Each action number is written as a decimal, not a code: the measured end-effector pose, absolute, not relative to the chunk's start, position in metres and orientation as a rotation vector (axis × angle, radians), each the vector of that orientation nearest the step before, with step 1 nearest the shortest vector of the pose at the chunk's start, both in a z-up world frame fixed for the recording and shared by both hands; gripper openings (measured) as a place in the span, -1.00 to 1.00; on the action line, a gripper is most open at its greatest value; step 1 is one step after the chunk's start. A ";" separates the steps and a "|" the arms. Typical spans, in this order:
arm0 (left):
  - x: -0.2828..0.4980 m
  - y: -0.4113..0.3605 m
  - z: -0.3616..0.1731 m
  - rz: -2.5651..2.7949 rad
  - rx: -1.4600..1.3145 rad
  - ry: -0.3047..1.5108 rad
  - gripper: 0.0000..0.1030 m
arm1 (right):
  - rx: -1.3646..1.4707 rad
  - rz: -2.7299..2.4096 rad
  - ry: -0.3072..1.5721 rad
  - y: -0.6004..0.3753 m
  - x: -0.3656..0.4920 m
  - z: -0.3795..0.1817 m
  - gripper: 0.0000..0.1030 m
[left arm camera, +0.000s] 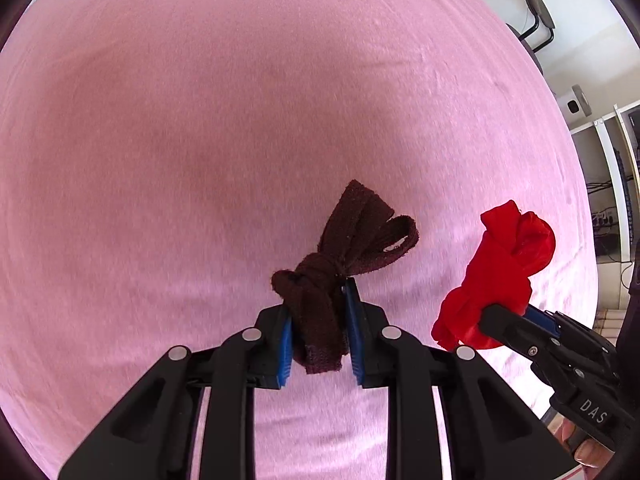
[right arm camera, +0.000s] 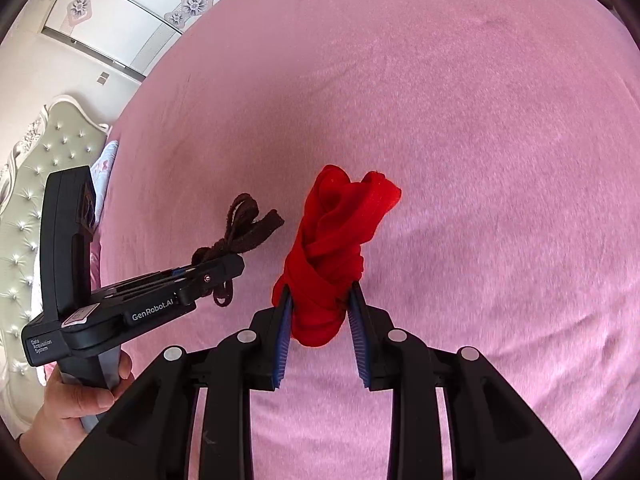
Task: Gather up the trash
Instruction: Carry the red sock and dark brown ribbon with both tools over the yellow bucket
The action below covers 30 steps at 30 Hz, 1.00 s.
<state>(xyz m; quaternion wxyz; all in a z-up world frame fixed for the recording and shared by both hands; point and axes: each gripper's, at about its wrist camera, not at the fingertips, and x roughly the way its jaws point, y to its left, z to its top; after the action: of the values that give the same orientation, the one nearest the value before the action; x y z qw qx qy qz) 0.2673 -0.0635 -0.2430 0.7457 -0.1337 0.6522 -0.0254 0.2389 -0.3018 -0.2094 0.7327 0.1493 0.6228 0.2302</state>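
My left gripper (left arm camera: pixel 318 300) is shut on a knotted dark brown cloth strip (left arm camera: pixel 344 248) and holds it above the pink bedsheet (left arm camera: pixel 200 120). My right gripper (right arm camera: pixel 320 296) is shut on a knotted red cloth bundle (right arm camera: pixel 332 248), also lifted above the sheet. In the left wrist view the red bundle (left arm camera: pixel 500 272) and the right gripper (left arm camera: pixel 504 318) sit at the right. In the right wrist view the left gripper (right arm camera: pixel 218 276) with the brown strip (right arm camera: pixel 244 228) sits at the left, held by a hand.
The pink sheet (right arm camera: pixel 480 160) covers the bed across both views. A tufted grey headboard (right arm camera: pixel 36 184) stands at the left. A black chair (left arm camera: pixel 538 12) and white shelves (left arm camera: pixel 612 184) stand beyond the bed's right edge. White wardrobe doors (right arm camera: pixel 120 4) are behind.
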 end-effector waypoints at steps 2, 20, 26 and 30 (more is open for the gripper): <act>0.240 -0.066 -0.241 -0.063 -0.304 1.437 -0.56 | 0.314 0.510 1.385 -0.303 0.215 -0.206 -0.48; 0.012 -0.123 -0.199 -0.236 -0.264 1.528 -0.56 | 0.375 0.387 1.405 -0.358 0.007 -0.160 -0.48; -0.026 -0.166 -0.194 -0.333 -0.163 1.561 -0.56 | 0.447 0.286 1.373 -0.405 -0.038 -0.148 -0.48; -0.041 -0.206 -0.185 -0.396 -0.135 1.571 -0.56 | 0.475 0.233 1.353 -0.453 -0.066 -0.145 -0.48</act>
<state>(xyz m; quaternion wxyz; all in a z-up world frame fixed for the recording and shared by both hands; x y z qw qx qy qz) -0.0411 -0.2060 -0.1852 0.6874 -0.0602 0.7018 -0.1771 -0.0663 -0.4532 -0.1446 0.7476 0.2172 0.6186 0.1065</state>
